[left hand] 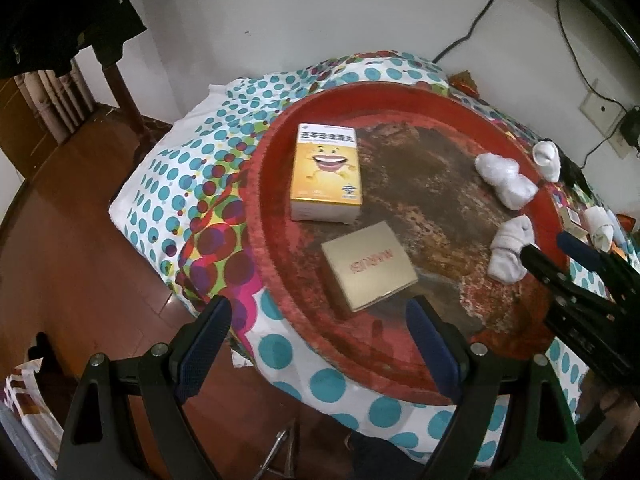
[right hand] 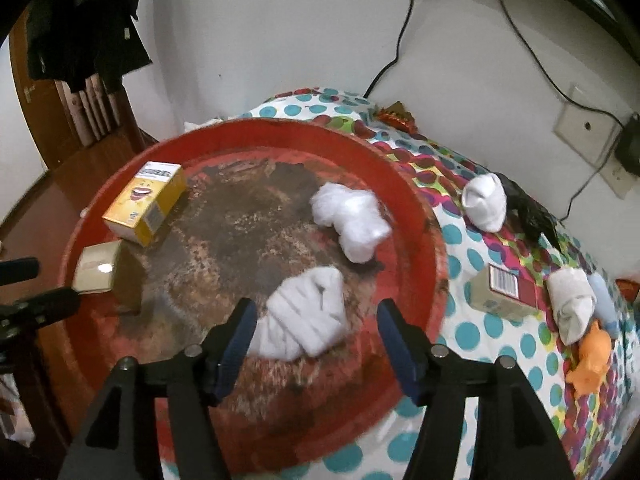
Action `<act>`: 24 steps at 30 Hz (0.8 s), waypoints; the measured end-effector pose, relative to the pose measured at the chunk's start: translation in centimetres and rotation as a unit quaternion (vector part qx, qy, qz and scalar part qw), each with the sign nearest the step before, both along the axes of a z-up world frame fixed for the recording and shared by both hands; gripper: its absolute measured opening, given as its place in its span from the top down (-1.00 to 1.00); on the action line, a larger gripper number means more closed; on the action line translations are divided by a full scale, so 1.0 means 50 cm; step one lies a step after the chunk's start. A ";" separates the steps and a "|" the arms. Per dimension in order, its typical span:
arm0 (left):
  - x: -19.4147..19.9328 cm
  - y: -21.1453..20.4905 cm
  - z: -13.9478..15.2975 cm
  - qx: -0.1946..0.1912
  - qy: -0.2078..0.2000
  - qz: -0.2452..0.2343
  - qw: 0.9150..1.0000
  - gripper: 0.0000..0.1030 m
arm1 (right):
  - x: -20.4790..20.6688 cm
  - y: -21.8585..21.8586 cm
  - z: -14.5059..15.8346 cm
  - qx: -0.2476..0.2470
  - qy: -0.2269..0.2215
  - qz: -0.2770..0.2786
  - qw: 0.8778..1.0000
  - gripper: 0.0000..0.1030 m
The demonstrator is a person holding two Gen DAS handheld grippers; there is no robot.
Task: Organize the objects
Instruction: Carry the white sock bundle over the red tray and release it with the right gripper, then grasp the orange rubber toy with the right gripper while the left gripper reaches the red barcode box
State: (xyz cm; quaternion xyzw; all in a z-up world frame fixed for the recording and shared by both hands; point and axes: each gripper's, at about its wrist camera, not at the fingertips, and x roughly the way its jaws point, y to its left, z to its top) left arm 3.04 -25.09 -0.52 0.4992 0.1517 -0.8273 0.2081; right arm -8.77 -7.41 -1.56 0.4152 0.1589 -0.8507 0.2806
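Observation:
A round red tray (left hand: pixel 264 216) (right hand: pixel 424 216) lies on a dotted cloth. On it are a yellow box with a smiling face (left hand: pixel 326 172) (right hand: pixel 146 204), a flat gold box (left hand: pixel 368 266) (right hand: pixel 98 266) and two white rolled sock bundles (right hand: pixel 352 220) (right hand: pixel 308 316). My left gripper (left hand: pixel 320 320) is open and empty, above the tray's near rim, just short of the gold box. My right gripper (right hand: pixel 314 320) is open over the nearer sock bundle, which lies between its fingers; it also shows in the left wrist view (left hand: pixel 548 252).
Off the tray on the cloth are more white socks (right hand: pixel 486 200) (right hand: pixel 572 304), a black item (right hand: pixel 528 208), a carton with a barcode (right hand: pixel 506 290) and an orange toy (right hand: pixel 592 360). Cables and wall sockets (right hand: pixel 584 128) lie behind. A wooden floor (left hand: pixel 80 260) is left.

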 end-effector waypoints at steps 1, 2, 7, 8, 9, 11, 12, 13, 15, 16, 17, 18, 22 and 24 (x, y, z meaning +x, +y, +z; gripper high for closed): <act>-0.003 0.005 0.000 0.000 0.000 -0.003 1.000 -0.69 | 0.004 0.012 0.006 -0.004 0.000 -0.007 1.000 -0.26; -0.007 0.013 -0.001 0.000 -0.001 -0.006 1.000 -0.69 | 0.008 0.027 0.013 -0.009 0.000 -0.011 1.000 -0.27; -0.024 0.049 0.000 -0.002 -0.002 -0.026 1.000 -0.70 | 0.017 0.108 0.040 -0.022 0.007 -0.038 0.999 -0.28; -0.028 0.057 0.001 -0.002 -0.003 -0.030 1.000 -0.70 | 0.015 0.124 0.042 -0.023 0.008 -0.046 0.999 -0.28; -0.031 0.066 0.002 -0.001 -0.001 -0.037 0.999 -0.70 | 0.011 0.149 0.044 -0.024 0.010 -0.058 0.998 -0.28; -0.039 0.083 0.007 0.001 0.002 -0.047 0.999 -0.70 | 0.000 0.202 0.046 -0.019 0.014 -0.088 0.996 -0.28; -0.044 0.095 0.010 -0.002 0.003 -0.053 0.999 -0.70 | -0.006 0.225 0.044 -0.016 0.015 -0.102 0.995 -0.28; -0.048 0.106 0.013 -0.005 0.004 -0.060 0.998 -0.70 | -0.009 0.250 0.044 -0.013 0.018 -0.116 0.993 -0.28; -0.058 0.131 0.016 -0.011 0.003 -0.075 0.997 -0.70 | -0.024 0.312 0.038 -0.006 0.021 -0.156 0.988 -0.29; -0.063 0.145 0.017 -0.012 0.003 -0.083 0.996 -0.70 | -0.031 0.337 0.033 -0.007 0.017 -0.169 0.985 -0.29; -0.066 0.155 0.018 -0.012 0.004 -0.088 0.996 -0.70 | -0.040 0.368 0.028 -0.009 0.012 -0.187 0.982 -0.29; -0.071 0.167 0.018 -0.011 0.003 -0.094 0.995 -0.71 | -0.049 0.397 0.025 -0.005 0.009 -0.201 0.980 -0.28; -0.090 0.211 0.018 -0.011 0.002 -0.117 0.993 -0.76 | -0.088 0.483 0.005 -0.001 0.001 -0.253 0.967 -0.29; -0.101 0.236 0.020 -0.016 0.002 -0.131 0.991 -0.78 | -0.104 0.499 -0.005 -0.003 -0.005 -0.262 0.965 -0.29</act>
